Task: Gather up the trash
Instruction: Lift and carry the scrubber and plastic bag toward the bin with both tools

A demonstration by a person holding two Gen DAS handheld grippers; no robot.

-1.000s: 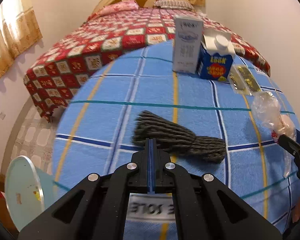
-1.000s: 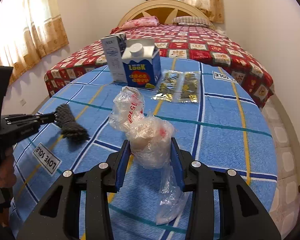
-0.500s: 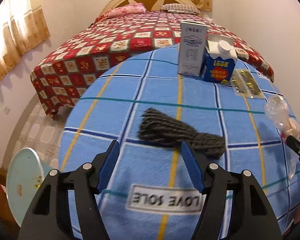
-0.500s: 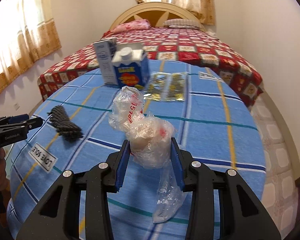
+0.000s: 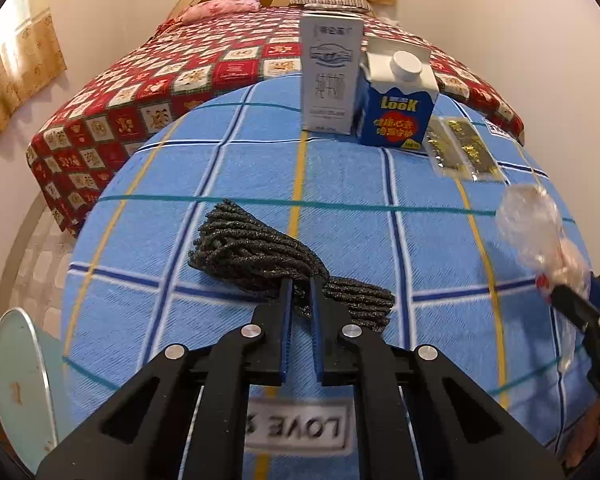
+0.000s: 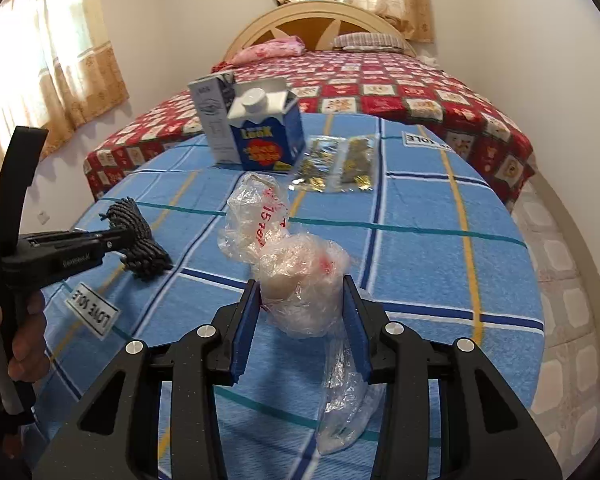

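A dark grey rope bundle lies on the blue checked tablecloth. My left gripper is shut on the rope bundle's narrow middle; it also shows in the right wrist view at the left. My right gripper is shut on a crumpled clear plastic bag and holds it above the cloth. The bag's tail hangs down. The bag also shows at the right edge of the left wrist view.
A white carton and a blue Look carton stand at the table's far side. Two gold foil packets lie beside them. A pale bin lid is at the lower left. A red quilted bed lies beyond.
My left gripper opened, moved forward and closed on the rope bundle. My right gripper kept hold of the plastic bag.
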